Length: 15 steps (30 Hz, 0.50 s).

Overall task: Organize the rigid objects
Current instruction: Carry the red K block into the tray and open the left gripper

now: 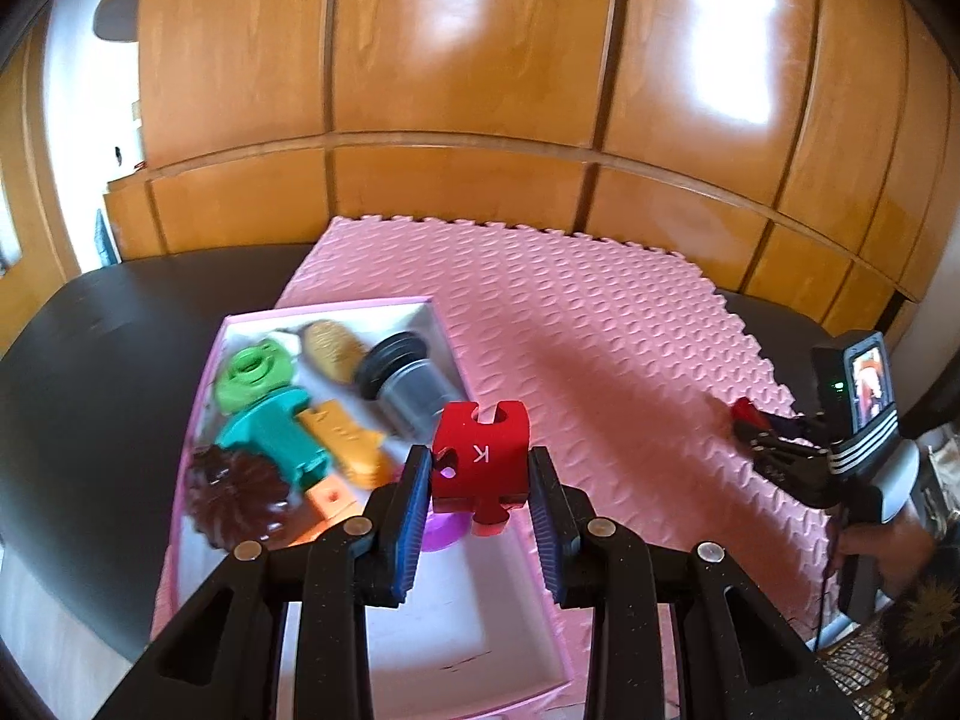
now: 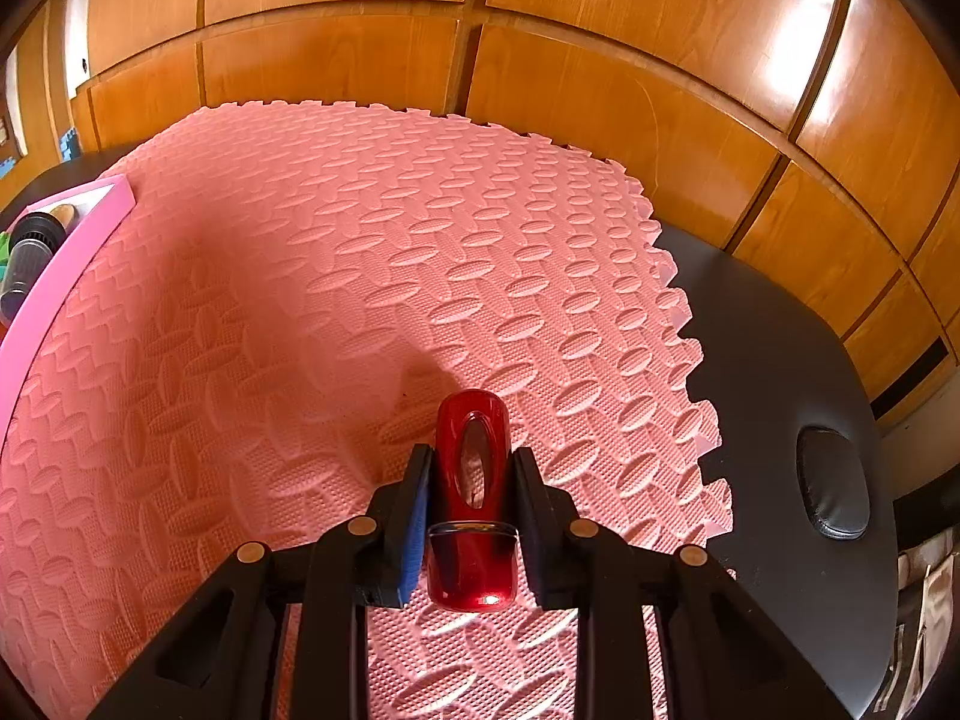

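My left gripper is shut on a red puzzle-piece block marked K and holds it above the near right part of the pink box. The box holds a green-and-teal toy, an orange piece, a grey cylinder, a tan object and a dark brown ridged disc. My right gripper is shut on a glossy red bottle-like object just above the pink foam mat. The right gripper also shows in the left wrist view, over the mat's right side.
The foam mat lies on a black table in front of wooden panelled cabinets. The box corner shows at the far left of the right wrist view. A black padded oval sits on the table's right edge.
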Each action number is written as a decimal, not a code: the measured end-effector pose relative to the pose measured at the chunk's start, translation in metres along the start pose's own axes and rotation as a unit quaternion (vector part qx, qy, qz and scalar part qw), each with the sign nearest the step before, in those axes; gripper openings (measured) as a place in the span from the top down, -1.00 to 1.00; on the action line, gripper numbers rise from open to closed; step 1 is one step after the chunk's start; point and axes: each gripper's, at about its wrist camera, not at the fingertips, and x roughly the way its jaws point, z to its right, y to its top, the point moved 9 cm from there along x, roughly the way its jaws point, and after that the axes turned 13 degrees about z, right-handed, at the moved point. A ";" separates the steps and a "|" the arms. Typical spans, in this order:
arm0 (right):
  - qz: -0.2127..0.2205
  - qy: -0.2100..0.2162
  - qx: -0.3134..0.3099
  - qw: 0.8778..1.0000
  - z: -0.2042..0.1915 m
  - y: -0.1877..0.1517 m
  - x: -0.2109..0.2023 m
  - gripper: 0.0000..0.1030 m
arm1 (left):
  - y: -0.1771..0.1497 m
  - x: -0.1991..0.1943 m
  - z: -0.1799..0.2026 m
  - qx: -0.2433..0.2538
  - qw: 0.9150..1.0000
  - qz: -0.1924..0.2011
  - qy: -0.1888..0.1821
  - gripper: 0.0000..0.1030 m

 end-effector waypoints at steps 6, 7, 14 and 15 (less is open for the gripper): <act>0.000 -0.001 -0.002 1.000 0.000 0.000 0.000 0.51 | -0.012 -0.005 -0.041 -0.023 0.999 -0.012 0.023 0.38; 0.000 -0.002 -0.002 1.000 0.000 0.000 0.000 0.51 | -0.014 -0.008 -0.050 -0.030 0.999 -0.014 0.026 0.38; -0.001 -0.003 -0.004 1.000 0.000 0.000 0.000 0.51 | -0.039 -0.024 -0.104 -0.061 0.996 -0.037 0.057 0.38; -0.001 -0.003 -0.004 1.000 0.000 0.001 0.000 0.51 | -0.043 -0.024 -0.107 -0.062 0.996 -0.040 0.059 0.38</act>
